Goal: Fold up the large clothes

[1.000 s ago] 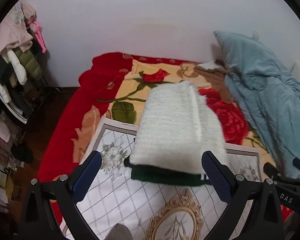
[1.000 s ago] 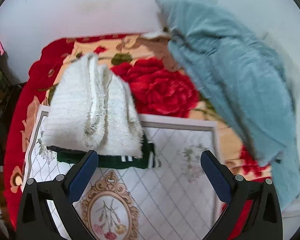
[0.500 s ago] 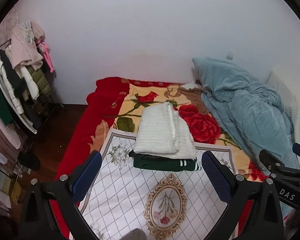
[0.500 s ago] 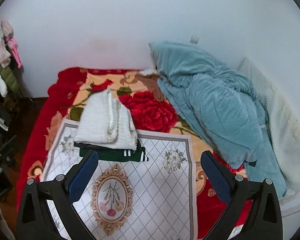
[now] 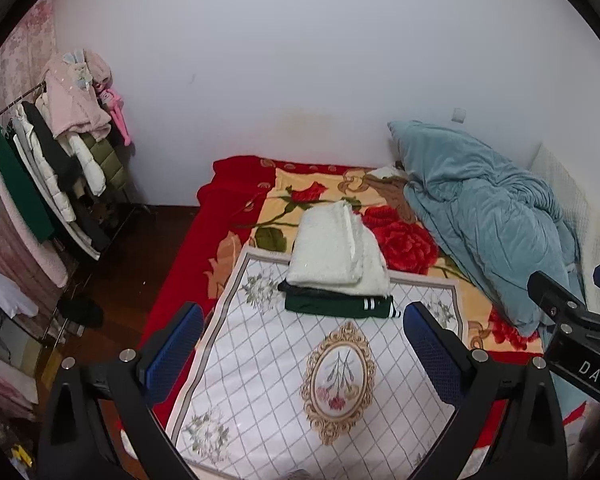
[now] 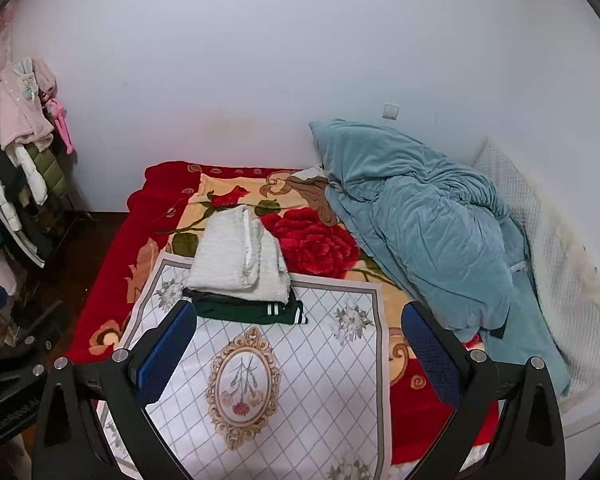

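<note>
Hovering level above the bed's near edge, left claw point(image 5: 302, 344) and right claw point(image 6: 298, 344) gape wide, empty, facing the folded white sweater point(image 5: 336, 254) stacked on green clothing point(image 5: 336, 306).

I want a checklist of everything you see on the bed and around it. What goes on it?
Surface: white patterned mat on a red rose blanket.
Job's things: folded white sweater stacked on a folded green garment, at the mat's far edge.
Clutter: crumpled blue duvet on the bed's right side.
Grippers: left gripper and right gripper both open, holding nothing, apart from the stack.
Cables: nothing seen.
Surroundings: clothes rack at left, plain white wall behind.
</note>
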Demonstrator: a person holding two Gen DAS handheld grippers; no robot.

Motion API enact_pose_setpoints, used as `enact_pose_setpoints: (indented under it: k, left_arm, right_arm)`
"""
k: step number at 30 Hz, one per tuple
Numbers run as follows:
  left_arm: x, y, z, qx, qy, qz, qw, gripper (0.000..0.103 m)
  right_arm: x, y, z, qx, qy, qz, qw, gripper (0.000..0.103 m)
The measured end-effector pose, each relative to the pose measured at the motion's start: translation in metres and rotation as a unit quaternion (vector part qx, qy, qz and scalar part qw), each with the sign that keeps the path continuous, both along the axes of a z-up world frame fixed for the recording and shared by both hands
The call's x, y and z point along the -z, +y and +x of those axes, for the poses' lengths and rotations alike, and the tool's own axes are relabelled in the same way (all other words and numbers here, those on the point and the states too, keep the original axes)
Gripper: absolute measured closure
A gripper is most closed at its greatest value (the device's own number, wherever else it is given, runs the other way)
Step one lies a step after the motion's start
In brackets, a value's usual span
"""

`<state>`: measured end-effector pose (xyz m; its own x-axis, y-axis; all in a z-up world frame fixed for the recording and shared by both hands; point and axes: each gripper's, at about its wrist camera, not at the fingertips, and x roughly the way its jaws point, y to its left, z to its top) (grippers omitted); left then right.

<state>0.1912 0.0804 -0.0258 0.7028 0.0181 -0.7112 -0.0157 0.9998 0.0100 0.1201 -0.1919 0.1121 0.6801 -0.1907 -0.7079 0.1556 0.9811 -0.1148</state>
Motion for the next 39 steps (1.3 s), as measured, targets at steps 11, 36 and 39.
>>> enact_pose_setpoints:
  k: [11, 36, 39]
  left_arm:
    - [-0.025, -0.001, -0.025, -0.004, -0.005, -0.001, 1.0000, 0.001]
    - [-0.037, 0.005, -0.042, -0.020, -0.017, -0.004, 0.9997, 0.001]
    - [-0.037, 0.004, -0.043, -0.021, -0.017, -0.002, 0.9996, 0.001]
  right_arm:
    - [-0.037, 0.000, -0.022, -0.002, 0.015, 0.005, 1.000, 0.000]
    - [-0.051, 0.004, -0.027, -0.019, 0.015, 0.001, 1.000, 0.000]
    - [-0.051, 0.003, -0.028, -0.021, 0.016, 0.002, 1.000, 0.000]
